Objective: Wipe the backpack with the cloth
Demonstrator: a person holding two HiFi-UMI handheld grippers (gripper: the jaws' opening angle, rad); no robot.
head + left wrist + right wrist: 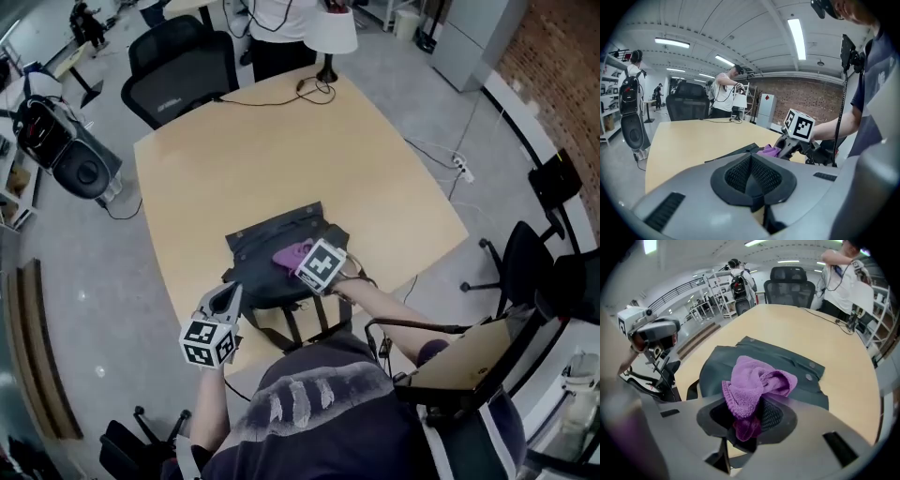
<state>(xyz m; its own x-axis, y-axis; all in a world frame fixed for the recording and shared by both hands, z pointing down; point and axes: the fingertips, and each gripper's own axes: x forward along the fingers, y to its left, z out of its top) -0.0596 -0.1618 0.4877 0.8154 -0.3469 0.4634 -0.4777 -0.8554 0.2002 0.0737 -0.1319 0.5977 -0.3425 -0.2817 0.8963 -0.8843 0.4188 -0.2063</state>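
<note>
Purple cloth [757, 380] clamped in right gripper [749, 418] jaws on backpack [797, 369], left gripper [752, 178] jaws closed

I log the cloth [757, 380] as purple, centre frame; backpack [717, 371] dark slate grey; table [234, 159] pale wood. Left gripper [230, 292] and right gripper [300, 255] cubes: black-and-white squares.

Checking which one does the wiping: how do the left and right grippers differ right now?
The right gripper holds the purple cloth; the left gripper holds nothing. The right is over the backpack; the left is by its near-left corner. Both are shut.
</note>
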